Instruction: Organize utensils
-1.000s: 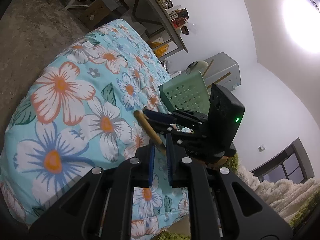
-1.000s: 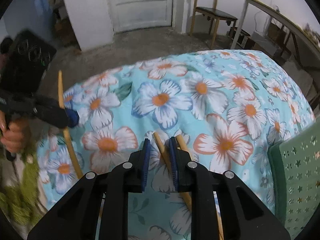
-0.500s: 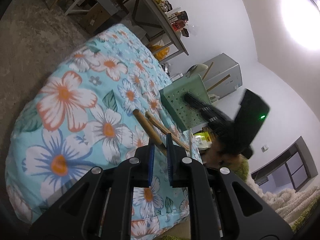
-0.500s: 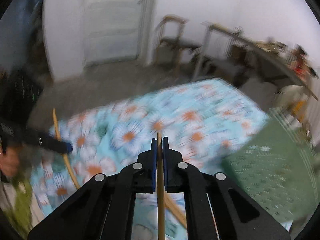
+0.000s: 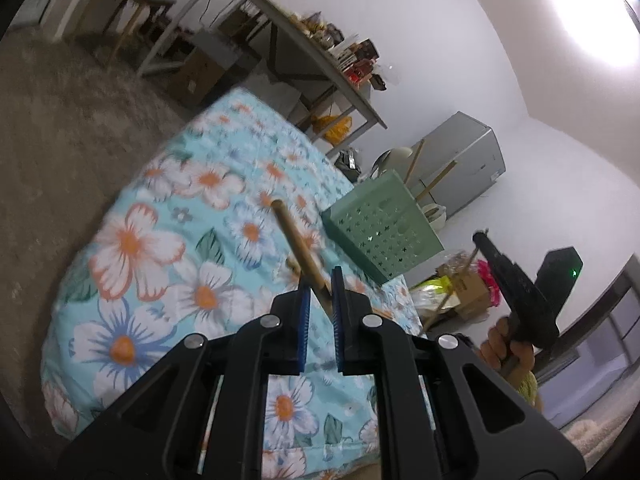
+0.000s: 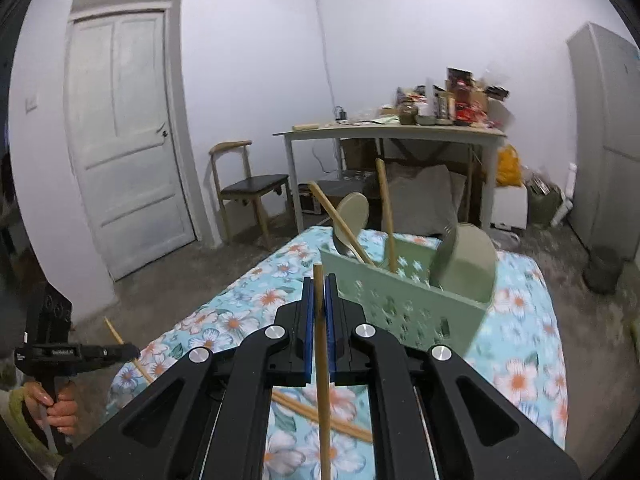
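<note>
My right gripper (image 6: 319,300) is shut on a thin wooden utensil handle (image 6: 321,360), held upright above the floral cloth, just left of the green perforated basket (image 6: 404,308). The basket holds several wooden-handled utensils (image 6: 386,216) and pale spoon heads. My left gripper (image 5: 320,292) is shut on a thicker wooden handle (image 5: 298,248) that slants up over the cloth toward the basket (image 5: 382,228). It shows at the left in the right wrist view (image 6: 120,350). Another wooden utensil (image 6: 320,416) lies on the cloth under my right gripper.
The floral cloth (image 6: 520,360) covers a low surface with bare floor around it. A white door (image 6: 124,136), a chair (image 6: 248,188), a cluttered table (image 6: 392,132) and a grey cabinet (image 6: 608,132) stand behind. The right gripper appears at the right in the left wrist view (image 5: 516,292).
My right gripper closed on the thin handle, lifted it off the cloth and swung up toward the basket. My left gripper kept its handle and rose a little.
</note>
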The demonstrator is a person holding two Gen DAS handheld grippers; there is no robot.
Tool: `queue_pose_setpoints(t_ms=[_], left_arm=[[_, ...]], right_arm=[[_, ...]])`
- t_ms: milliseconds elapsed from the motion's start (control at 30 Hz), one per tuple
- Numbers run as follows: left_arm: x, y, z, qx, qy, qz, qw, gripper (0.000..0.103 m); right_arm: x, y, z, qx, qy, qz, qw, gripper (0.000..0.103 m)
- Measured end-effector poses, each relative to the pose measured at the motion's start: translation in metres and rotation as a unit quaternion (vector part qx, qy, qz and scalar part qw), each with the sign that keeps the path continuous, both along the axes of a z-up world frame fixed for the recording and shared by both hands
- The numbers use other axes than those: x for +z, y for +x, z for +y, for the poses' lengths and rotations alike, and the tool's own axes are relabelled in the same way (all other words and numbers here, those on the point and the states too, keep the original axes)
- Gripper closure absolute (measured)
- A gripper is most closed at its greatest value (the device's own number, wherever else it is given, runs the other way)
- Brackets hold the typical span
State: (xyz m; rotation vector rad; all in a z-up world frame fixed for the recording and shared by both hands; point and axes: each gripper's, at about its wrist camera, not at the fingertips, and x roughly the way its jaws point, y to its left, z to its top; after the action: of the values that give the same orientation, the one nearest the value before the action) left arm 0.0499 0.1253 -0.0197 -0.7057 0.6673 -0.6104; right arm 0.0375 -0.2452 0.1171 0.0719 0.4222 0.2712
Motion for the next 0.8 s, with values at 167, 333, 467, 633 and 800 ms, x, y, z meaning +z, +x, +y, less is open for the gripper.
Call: queue_pose_setpoints(t_ms=[167, 333, 467, 633, 800], left_arm=[[0.033, -0.004, -0.011, 0.010, 0.015, -0.043, 0.9989, 0.099], [0.071, -0.001, -0.032, 0.002, 0.018, -0.089, 0.9958, 0.099], [0.106, 0.005, -0.053, -0.013, 0.018, -0.135, 0.9906, 0.099], [0.154, 0.009, -0.077, -0.027, 0.013, -0.206, 0.9780, 0.099], [0.197, 0.019, -0.109, -0.029, 0.023, -0.273, 0.9612, 0.099]], right_arm=[[0.006, -0.016, -0.014, -0.009, 0.012, -0.018, 1.000, 0.098], [0.014, -0.031, -0.025, -0.014, 0.035, -0.043, 0.998, 0.098], [0.021, -0.040, -0.037, -0.023, 0.065, -0.067, 0.995, 0.098], [0.029, -0.051, -0.050, -0.028, 0.087, -0.095, 0.991, 0.098], [0.027, -0.052, -0.058, -0.026, 0.095, -0.100, 0.990, 0.098]])
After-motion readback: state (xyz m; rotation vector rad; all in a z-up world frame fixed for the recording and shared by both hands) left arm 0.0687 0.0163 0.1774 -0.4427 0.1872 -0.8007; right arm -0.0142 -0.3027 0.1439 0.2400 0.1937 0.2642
